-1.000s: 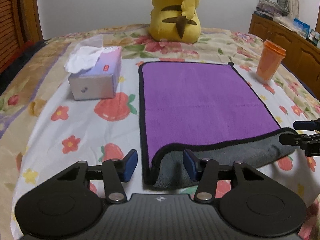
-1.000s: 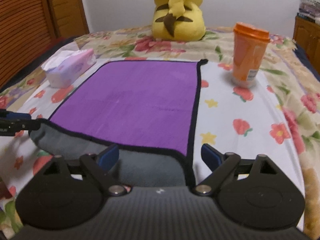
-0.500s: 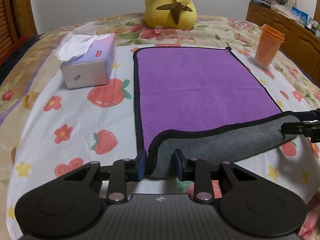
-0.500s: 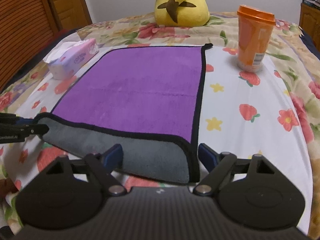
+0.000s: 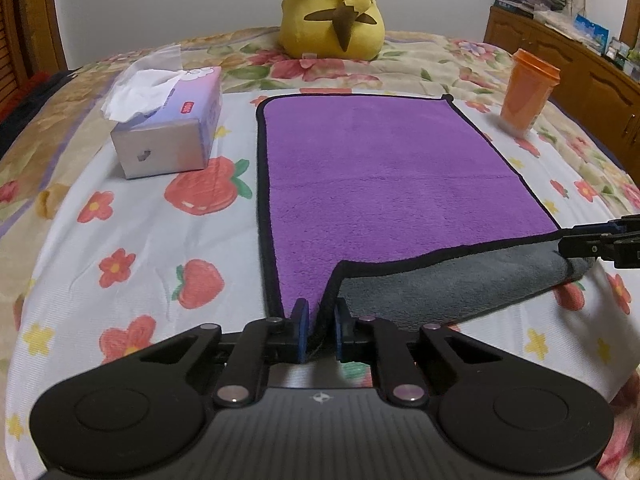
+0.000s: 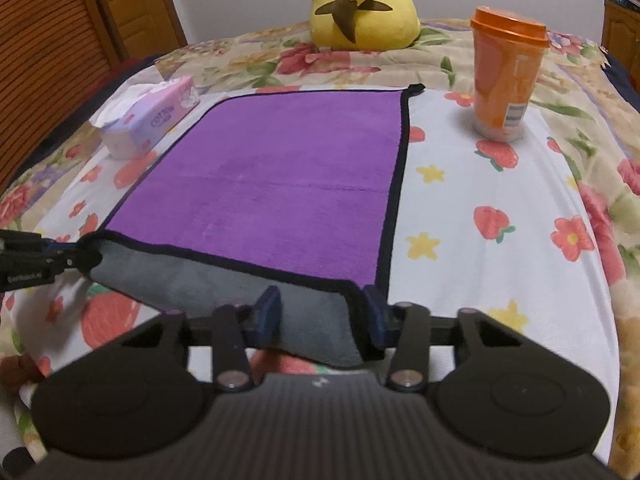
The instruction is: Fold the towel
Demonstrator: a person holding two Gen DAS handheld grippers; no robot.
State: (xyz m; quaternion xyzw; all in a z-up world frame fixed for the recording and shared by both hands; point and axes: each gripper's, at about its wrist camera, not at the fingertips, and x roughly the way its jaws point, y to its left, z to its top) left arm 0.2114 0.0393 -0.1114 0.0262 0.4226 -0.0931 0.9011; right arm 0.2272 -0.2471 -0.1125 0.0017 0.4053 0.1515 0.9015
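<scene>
Floral bedspread (image 5: 132, 220) bears one towel (image 5: 384, 168) (left hand-held gripper (image 5: 319, 334) pinching its corner, right hand-held gripper (image 6: 322, 316) seemingly spread).

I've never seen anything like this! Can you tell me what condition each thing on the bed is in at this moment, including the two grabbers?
towel: purple side up, near edge turned over, grey underside showing.
left gripper: shut on the towel's near left corner.
right gripper: open, fingers either side of the near right corner.
tissue box: open, a tissue sticking out.
orange cup: upright, lid on.
plush toy: sitting upright, back to camera.
</scene>
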